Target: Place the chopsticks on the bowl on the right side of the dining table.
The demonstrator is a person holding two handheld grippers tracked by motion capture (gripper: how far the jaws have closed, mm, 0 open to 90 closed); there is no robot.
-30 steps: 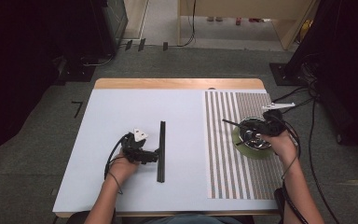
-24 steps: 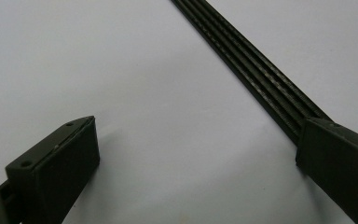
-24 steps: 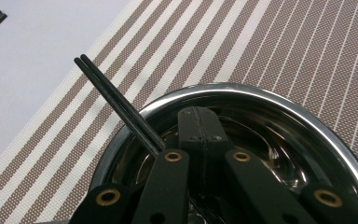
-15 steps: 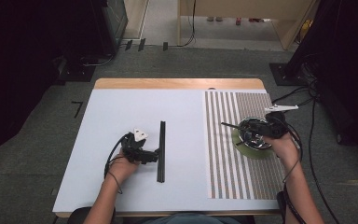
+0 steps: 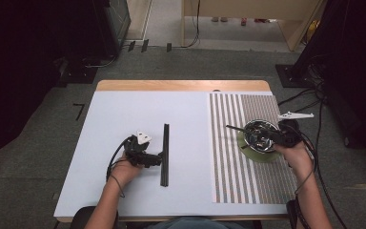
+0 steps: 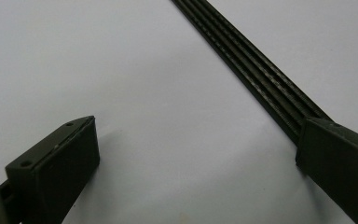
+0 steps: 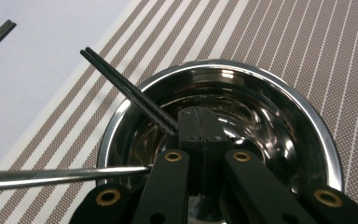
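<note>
A pair of black chopsticks [image 5: 236, 129] [image 7: 126, 88] sticks out to the left over the rim of a steel bowl [image 5: 256, 123] [image 7: 303, 107]. My right gripper [image 5: 268, 135] [image 7: 196, 114] is shut on their near end, just above the bowl. A thin silver utensil handle [image 7: 51, 176] also pokes out of the bowl. The bowl stands on a green plate [image 5: 249, 152]. My left gripper [image 5: 159, 159] [image 6: 196, 130] rests open on the white table beside a long black ribbed strip [image 5: 165, 143] [image 6: 242, 56]. One jaw lies over the strip.
A brown and white striped placemat [image 5: 228, 171] covers the right part of the white table top [image 5: 124, 114] and carries the plate. Cables trail from both grippers. Dark equipment and floor cables surround the table.
My right gripper has shifted slightly to the right over the bowl with the chopsticks still in it. The left gripper and the black strip have stayed put.
</note>
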